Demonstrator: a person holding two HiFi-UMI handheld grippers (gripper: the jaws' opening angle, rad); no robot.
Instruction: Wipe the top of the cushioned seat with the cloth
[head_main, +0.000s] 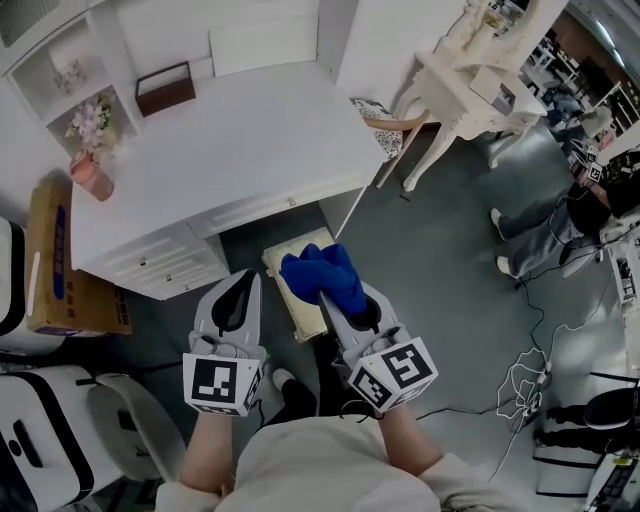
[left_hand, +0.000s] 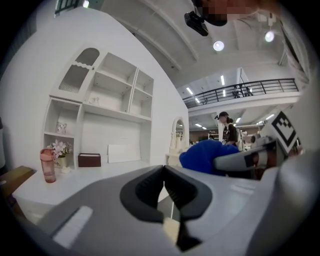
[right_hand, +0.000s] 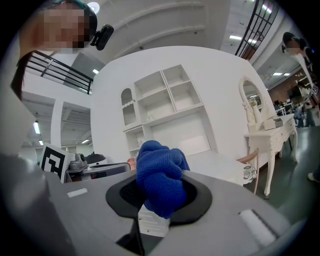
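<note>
A blue cloth (head_main: 324, 277) is bunched in my right gripper (head_main: 338, 300), which is shut on it; in the right gripper view the blue cloth (right_hand: 161, 177) fills the jaws. Below it in the head view stands the cushioned seat (head_main: 296, 290), pale cream, half tucked under the white desk (head_main: 230, 150). The cloth hangs above the seat's top. My left gripper (head_main: 238, 300) is shut and empty, left of the seat. In the left gripper view the left gripper (left_hand: 165, 192) has jaws together, with the cloth (left_hand: 205, 156) at the right.
A pink vase with flowers (head_main: 90, 170) and a brown box (head_main: 165, 88) stand on the desk. A cardboard box (head_main: 62, 260) sits at the left, a white chair (head_main: 445, 85) at the right. Cables (head_main: 525, 380) lie on the grey floor.
</note>
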